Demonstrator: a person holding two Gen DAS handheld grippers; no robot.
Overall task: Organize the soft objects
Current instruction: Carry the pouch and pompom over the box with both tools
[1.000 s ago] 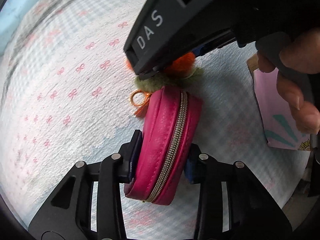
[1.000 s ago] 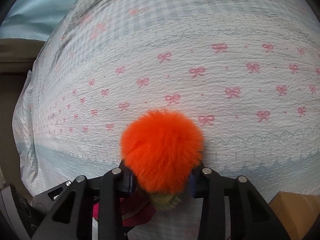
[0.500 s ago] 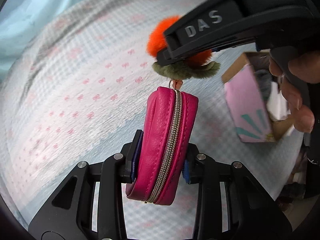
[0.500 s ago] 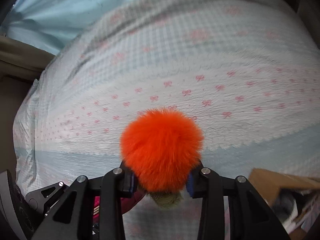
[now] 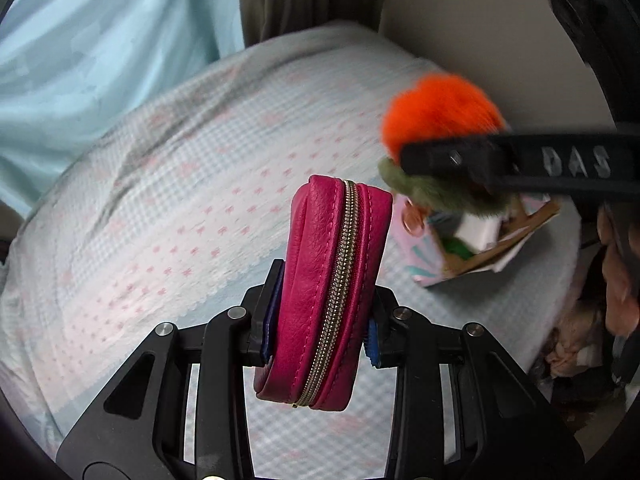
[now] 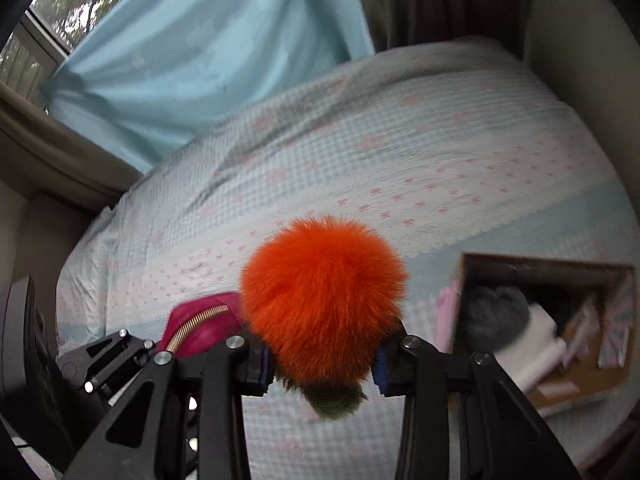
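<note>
one pink pouch (image 5: 320, 292), one orange pompom (image 6: 322, 296), one box (image 6: 552, 320)

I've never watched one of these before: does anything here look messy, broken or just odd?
Nothing looks damaged or spilled. The left gripper holds a pink pouch on edge, and the right gripper holds an orange pom-pom, both above the bed. The box on the bed looks jumbled inside, with flaps open; its contents are too blurred to identify.

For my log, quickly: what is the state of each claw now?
Left claw: closed on the pink zip pouch.
Right claw: closed on the orange pompom.
</note>
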